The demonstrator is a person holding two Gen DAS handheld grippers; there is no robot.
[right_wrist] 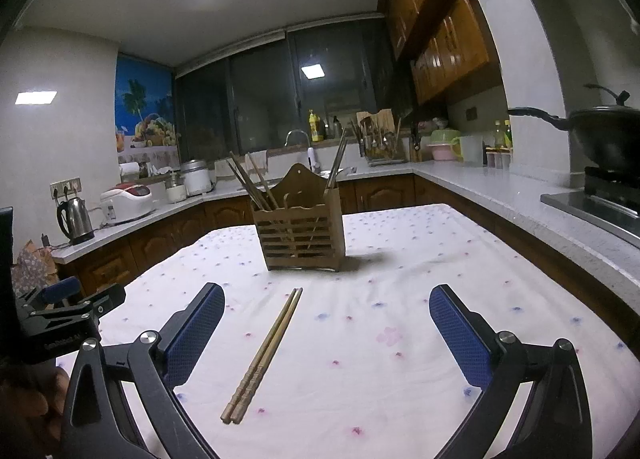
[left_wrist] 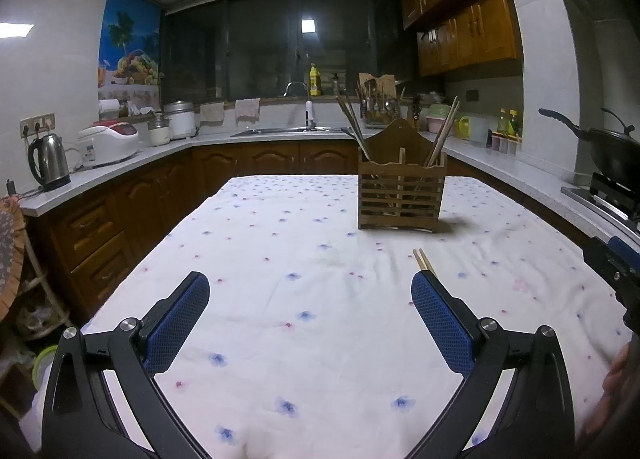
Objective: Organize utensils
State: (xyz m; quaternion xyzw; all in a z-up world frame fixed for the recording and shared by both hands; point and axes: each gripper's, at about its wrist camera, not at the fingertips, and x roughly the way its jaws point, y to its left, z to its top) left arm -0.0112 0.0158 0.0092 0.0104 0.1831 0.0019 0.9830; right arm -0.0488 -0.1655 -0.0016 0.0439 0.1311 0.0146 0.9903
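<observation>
My right gripper hovers above the table with its blue-padded jaws spread wide apart and nothing between them. My left gripper is likewise spread wide and holds nothing; it sits to the left of the right one, over bare cloth.

One pair of brown wooden chopsticks, two sticks, lies side by side and touching on the white flower-printed tablecloth, between the right gripper's jaws and nearer its left pad. In the left wrist view only the tips of this pair show, just beyond the right-hand pad.

Beyond the pair stands one slatted brown wooden utensil holder, upright, divided into two compartments by a central partition. Its left compartment holds several dark chopsticks; I cannot count them exactly. Its right compartment holds at least two more.

Step in hand, as I judge it: approach to pick up the loose pair, which is not yet grasped. The next move calls for lowering the right gripper, centring both sticks between the pads, and closing on both together, then lifting them to the holder.
</observation>
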